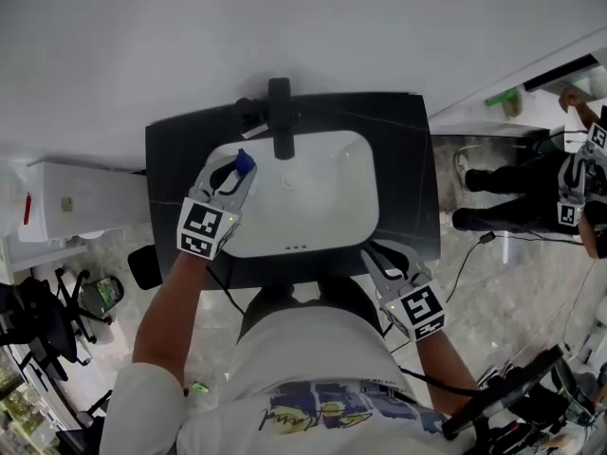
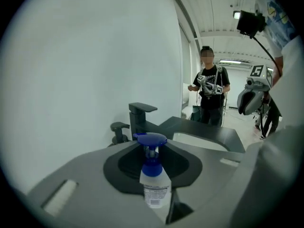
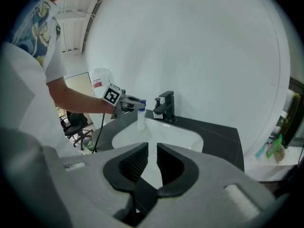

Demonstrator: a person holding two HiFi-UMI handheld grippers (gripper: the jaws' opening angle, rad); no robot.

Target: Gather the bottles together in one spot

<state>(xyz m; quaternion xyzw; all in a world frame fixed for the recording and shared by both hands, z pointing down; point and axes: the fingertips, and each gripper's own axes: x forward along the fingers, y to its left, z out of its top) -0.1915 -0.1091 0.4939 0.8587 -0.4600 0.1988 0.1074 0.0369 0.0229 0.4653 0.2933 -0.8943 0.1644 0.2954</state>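
Observation:
A clear bottle with a blue pump top hangs upright above the left side of the white basin, in front of the black tap. My left gripper is shut on it, and only the blue top shows in the head view. In the right gripper view the same bottle hangs over the basin's left rim. My right gripper hovers at the basin's front right corner. Its jaws stand a narrow gap apart with nothing between them.
The basin is set into a black counter against a white wall. A white box stands to the left. Green items lie on a ledge at the far right. Another person with grippers stands beyond the counter's right end.

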